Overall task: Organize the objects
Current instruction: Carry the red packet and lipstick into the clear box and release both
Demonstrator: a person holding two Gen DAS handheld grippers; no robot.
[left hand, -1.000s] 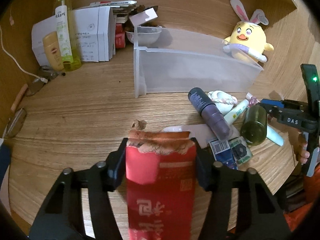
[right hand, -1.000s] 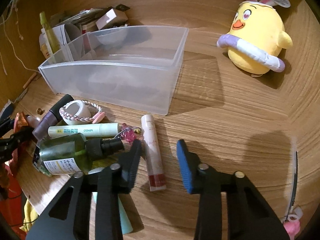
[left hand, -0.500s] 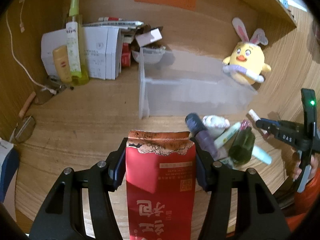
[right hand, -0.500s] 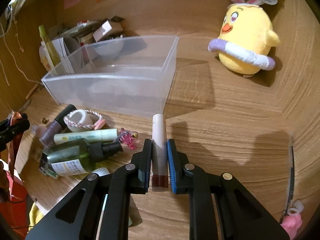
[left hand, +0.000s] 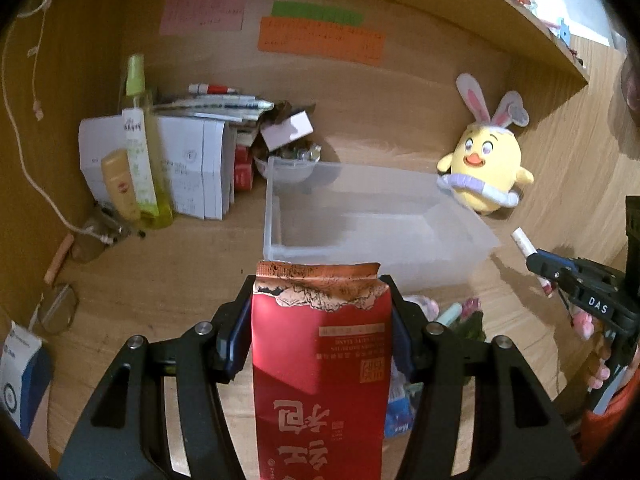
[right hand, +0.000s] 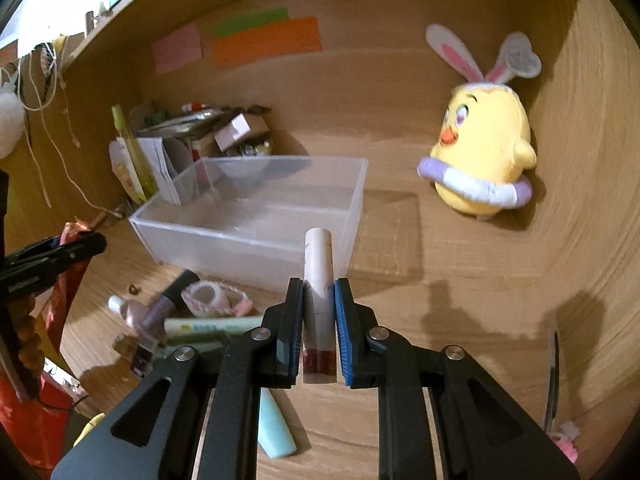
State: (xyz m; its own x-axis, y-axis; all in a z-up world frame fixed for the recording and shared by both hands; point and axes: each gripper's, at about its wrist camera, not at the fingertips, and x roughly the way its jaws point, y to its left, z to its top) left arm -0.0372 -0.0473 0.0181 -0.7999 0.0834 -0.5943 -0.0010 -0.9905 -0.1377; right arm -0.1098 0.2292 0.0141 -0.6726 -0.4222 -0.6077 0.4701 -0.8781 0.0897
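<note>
Fingers of the right gripper (right hand: 316,324) clamp a slim white lip-tint tube (right hand: 318,280); the left gripper (left hand: 320,320) pinches a red foil pouch (left hand: 320,360). Both hang before the clear plastic bin (right hand: 256,236); best carried above its rim, then released low.

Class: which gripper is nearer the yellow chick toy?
Right. The right gripper, holding a tube, is beside the clear bin's near corner, on the toy's side. The left gripper holds a red packet farther away.
</note>
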